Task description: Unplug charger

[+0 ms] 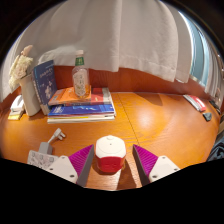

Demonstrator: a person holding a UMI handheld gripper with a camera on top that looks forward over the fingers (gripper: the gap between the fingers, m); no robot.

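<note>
Gripper view looks along the gripper (110,160) across a wooden table (150,115) toward a white curtain (120,35) at the far side. A white charger (110,153) with a red band near its top sits between the two magenta pads (81,158), and the jaws are closed onto it from left and right. Its long axis runs near to far, along the fingers, with the rounded end toward the far side; its prongs cannot be seen.

To the near left, a white power strip (45,160) lies on the table just beside the left finger, and a white plug with cable (56,134) lies a little farther off. Beyond these, at the far left, a stack of books (82,105) lies flat with a clear bottle (81,75) standing on it. A blue book (44,82) leans upright beside the stack, next to a pale plush toy (22,65). At the far right, a small red and white object (197,103) rests on the table.
</note>
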